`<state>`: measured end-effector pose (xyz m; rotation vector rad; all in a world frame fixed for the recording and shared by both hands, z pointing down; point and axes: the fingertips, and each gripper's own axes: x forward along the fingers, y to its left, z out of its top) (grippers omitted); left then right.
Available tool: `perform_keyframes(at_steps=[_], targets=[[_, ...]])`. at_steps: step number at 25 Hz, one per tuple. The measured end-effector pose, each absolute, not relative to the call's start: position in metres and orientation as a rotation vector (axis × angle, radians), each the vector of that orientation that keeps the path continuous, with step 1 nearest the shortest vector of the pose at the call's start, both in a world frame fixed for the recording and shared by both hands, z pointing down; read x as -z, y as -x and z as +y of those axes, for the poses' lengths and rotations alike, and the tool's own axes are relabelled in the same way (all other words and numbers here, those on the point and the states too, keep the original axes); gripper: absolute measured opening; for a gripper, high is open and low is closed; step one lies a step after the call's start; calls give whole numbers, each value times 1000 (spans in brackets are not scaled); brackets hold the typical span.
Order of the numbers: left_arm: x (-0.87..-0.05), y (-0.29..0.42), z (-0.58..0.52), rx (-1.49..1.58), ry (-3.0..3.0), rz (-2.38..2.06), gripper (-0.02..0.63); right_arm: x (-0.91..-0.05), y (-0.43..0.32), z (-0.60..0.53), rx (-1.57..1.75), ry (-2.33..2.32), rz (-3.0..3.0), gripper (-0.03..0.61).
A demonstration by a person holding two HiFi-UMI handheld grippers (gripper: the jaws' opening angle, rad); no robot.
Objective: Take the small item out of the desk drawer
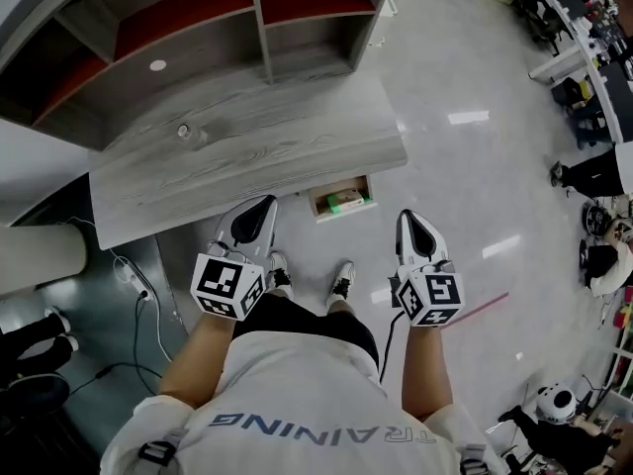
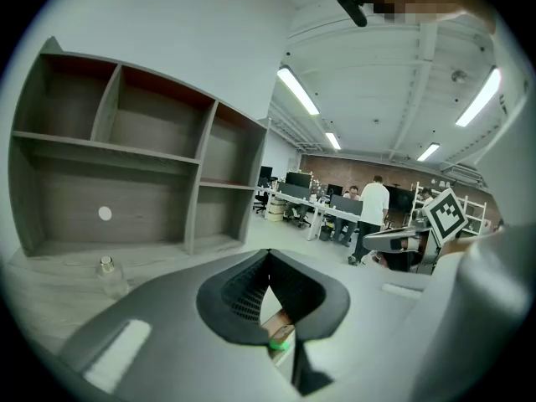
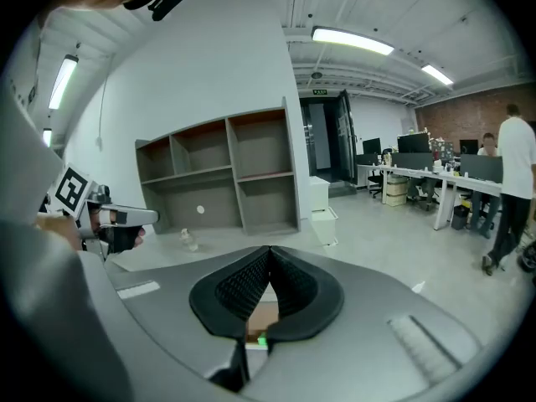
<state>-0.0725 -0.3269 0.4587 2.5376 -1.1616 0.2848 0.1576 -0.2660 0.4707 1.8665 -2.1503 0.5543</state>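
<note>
Small green item (image 1: pixel 348 203) is seen lying in the open drawer (image 1: pixel 316 204) beneath the tabletop (image 1: pixel 247 156) edge, exposed for picking, while the left gripper (image 1: pixel 265 206) and right gripper (image 1: pixel 407 220) are held short of it, both closed and empty.

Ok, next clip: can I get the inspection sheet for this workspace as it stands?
Surface: grey wood-grain desk with an open shelf unit at its back.
Job's things: drawer stands open under the desk's front edge; small green item lies inside.
Clutter: one small clear bottle on the desk.
Grippers: left tongs and right tongs both shut and empty, held short of the drawer.
Cables: white cable on the floor left of the desk.
Surroundings: open office; a standing person and others at desks beyond.
</note>
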Motion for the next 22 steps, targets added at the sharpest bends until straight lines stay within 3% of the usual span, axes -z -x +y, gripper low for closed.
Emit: perform_keyframes(at_steps=[4, 8, 18, 22], targets=[[-473, 61, -325, -271, -2468, -1184, 0, -494, -168, -276, -553, -1763, -2142, 14], [-491, 53, -321, -302, -2440, -1192, 0, -530, -167, -286, -588, -1663, -2112, 106], [-534, 56, -314, -374, -2375, -1194, 0, -636, -143, -292, -736, -1464, -2001, 437], [-544, 59, -311, -395, -2365, -1186, 0, -678, -135, -294, -763, -1415, -1943, 475]])
